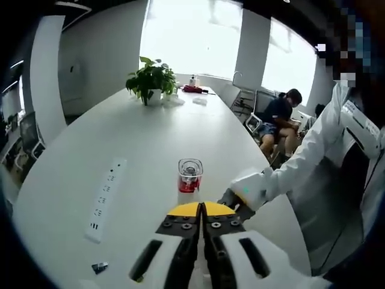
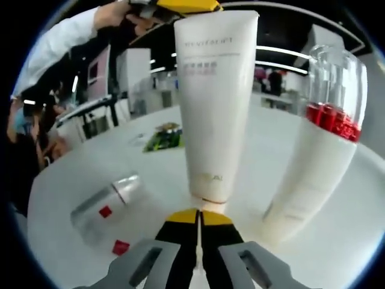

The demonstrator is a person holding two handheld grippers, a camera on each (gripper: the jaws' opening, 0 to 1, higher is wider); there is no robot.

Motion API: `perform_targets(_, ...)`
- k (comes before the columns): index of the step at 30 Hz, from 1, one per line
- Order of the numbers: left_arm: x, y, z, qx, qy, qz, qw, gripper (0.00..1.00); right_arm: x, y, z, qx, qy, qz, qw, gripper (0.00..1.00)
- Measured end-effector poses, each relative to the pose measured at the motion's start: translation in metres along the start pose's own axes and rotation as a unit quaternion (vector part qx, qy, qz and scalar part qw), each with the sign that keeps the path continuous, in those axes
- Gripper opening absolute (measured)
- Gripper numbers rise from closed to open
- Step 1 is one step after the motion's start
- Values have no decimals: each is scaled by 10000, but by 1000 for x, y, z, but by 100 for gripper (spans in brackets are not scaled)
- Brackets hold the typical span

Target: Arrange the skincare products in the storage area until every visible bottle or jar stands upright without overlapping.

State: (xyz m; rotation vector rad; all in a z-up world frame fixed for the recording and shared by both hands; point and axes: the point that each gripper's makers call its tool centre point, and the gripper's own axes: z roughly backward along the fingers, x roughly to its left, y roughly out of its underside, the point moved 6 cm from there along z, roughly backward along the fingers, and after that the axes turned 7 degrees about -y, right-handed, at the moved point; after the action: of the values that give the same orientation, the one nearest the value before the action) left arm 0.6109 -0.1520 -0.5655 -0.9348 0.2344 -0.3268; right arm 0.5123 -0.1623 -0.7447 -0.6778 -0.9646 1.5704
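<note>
The white tube stands cap-down on the white surface straight ahead of the right tool, whose yellow-tipped jaws are pressed together just short of the tube's cap. The left tool is at the tube's upper end; whether it pinches the tube cannot be told there. To the right of the tube stands a white bottle with a red band and clear cap, upright and apart from it. To the left, a clear-capped bottle lies on its side. In the left gripper view, the left tool has its jaws together, with the red-banded bottle just beyond them. A power strip lies to the left, a potted plant far ahead, and a seated person past the surface's edge.
</note>
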Motion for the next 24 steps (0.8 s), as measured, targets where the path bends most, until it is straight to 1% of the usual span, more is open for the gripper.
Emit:
perform_targets(3,1,-2,5,-72,-83,-37,9999,6,1,0,5,-12,0,4,10000,0)
perform_targets(5,1,-5,9,-181,-173,-59,9997,6,0,-1,6,-26,4,39,10000,0)
perform_targets(7,-1,-6,12,-243,-228,-44,9994,8,-1,-1,10,16,8,164,9999,0)
perform_targets(10,-4,-4,15,-241,-282,-9,9993,11,-1,-3,13,-42,5,106,9999,0)
perform_targets(13,-5,-3,20,-256,-462,-28,9986,12,1,-5,19,-100,10,81,9999,0)
perform_targets(17,-7,-5,30,-465,-754,91,9960,13,3,-11,26,-162,-35,187,9997,1)
perform_targets(18,-9,-4,32,-479,-827,171,9953,13,4,-14,30,-189,-41,219,9996,2)
perform_targets(20,-9,-2,37,-474,-1044,168,9933,12,5,-20,37,-241,-25,334,9991,2)
perform_targets(21,-10,0,41,-459,-1210,195,9914,13,5,-21,40,-240,-23,362,9991,3)
perform_targets(22,-11,0,43,-506,-1287,248,9901,14,2,-24,40,-239,-34,392,9989,3)
perform_targets(23,-13,0,47,-589,-1424,361,9874,14,2,-26,42,-245,-40,402,9989,4)
perform_targets(24,-15,0,49,-672,-1475,432,9858,14,3,-28,46,-275,-57,424,9987,7)
